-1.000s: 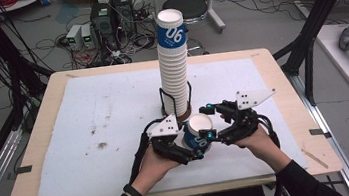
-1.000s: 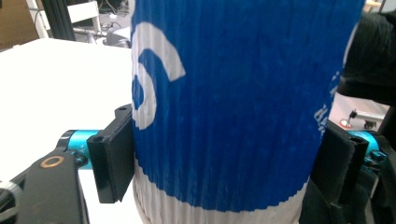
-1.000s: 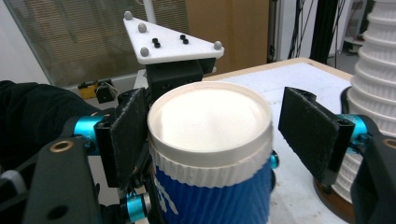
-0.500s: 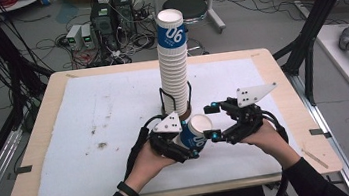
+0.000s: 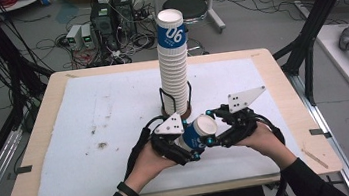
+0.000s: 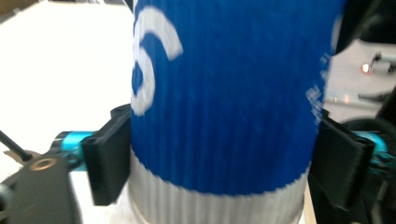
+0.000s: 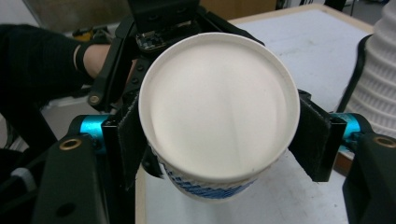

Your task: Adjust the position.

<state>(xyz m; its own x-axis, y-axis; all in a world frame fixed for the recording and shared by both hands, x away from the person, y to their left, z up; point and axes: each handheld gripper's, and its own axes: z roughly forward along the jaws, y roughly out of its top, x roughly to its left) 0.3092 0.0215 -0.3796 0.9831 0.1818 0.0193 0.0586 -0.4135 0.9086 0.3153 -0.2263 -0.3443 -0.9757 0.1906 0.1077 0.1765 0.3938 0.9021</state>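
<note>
Both grippers are held close together low over the table's near edge. The left gripper (image 5: 185,149) has just had its jaws opened wider; the right gripper (image 5: 215,132) has just been closing.

Both the left gripper (image 5: 184,144) and the right gripper (image 5: 217,134) are black linkage frames with flat black jaws carried on bright cyan anodised cross-pins, brass-coloured pivot bushings sitting just behind the fingers (image 7: 317,140). Each carries a pale grey three-cornered plate dotted with small holes above its body, well back from the fingertips, and a black cable loops off behind each handle. The person wears dark long sleeves and a black band on the left wrist.
</note>
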